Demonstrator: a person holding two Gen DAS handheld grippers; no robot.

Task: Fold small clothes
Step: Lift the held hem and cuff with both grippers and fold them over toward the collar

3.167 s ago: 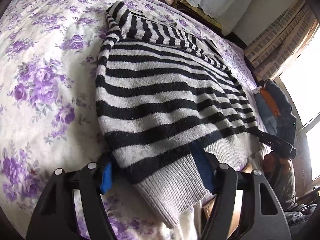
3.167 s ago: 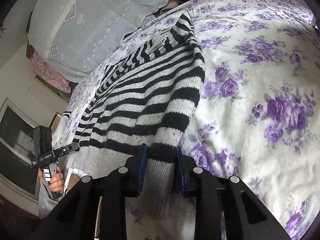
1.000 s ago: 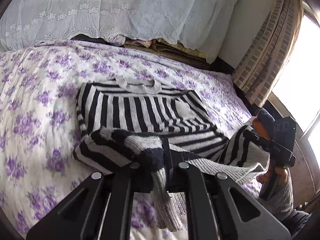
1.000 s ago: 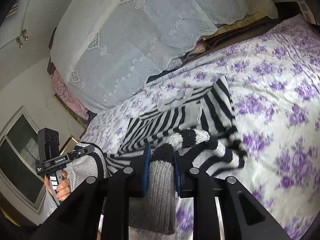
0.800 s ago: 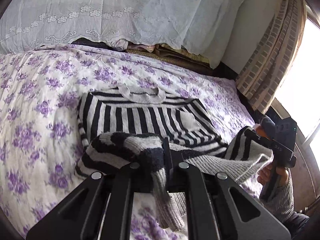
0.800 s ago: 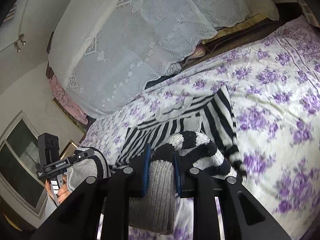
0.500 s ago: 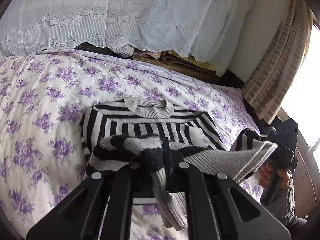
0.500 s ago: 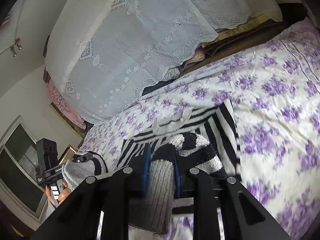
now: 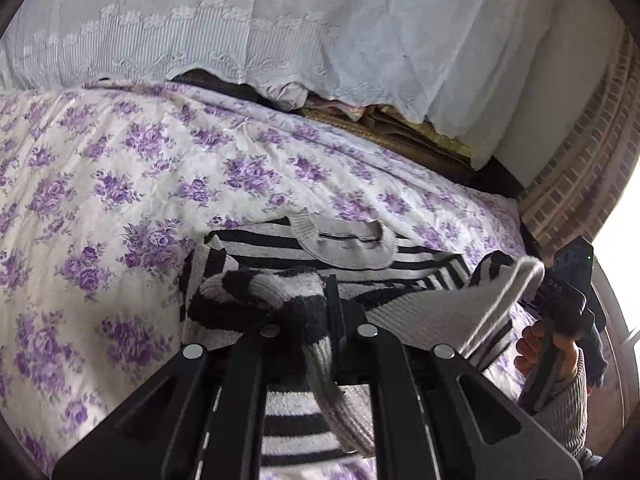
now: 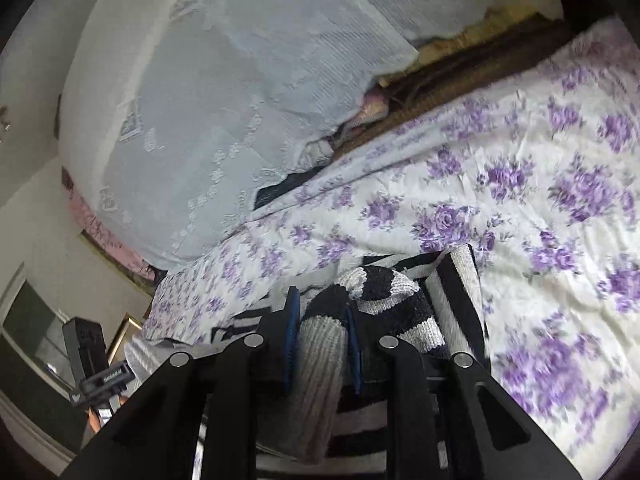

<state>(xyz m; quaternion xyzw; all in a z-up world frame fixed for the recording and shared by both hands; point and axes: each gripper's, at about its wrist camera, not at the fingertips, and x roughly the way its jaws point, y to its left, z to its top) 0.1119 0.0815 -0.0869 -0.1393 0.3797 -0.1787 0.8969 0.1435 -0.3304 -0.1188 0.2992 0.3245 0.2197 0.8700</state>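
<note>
sweater (image 9: 344, 240) hem hidden btwn claws, bedspread (image 10: 560, 360) blurred

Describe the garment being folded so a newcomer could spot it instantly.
On the bed's purple-flowered white bedspread, below the white lace cover, lies a black-and-grey striped knit sweater. Both grippers pinch its ribbed grey hem; nothing else there is striped.

We see a sweater (image 9: 256, 292) of black and pale grey stripes with a plain grey ribbed hem, held in our black grippers with blue pads (image 10: 291, 334). Beyond them, the white bedspread (image 9: 120, 168) carries purple flower sprigs, and white lace cloth (image 9: 280, 24) lies farther ahead.
</note>
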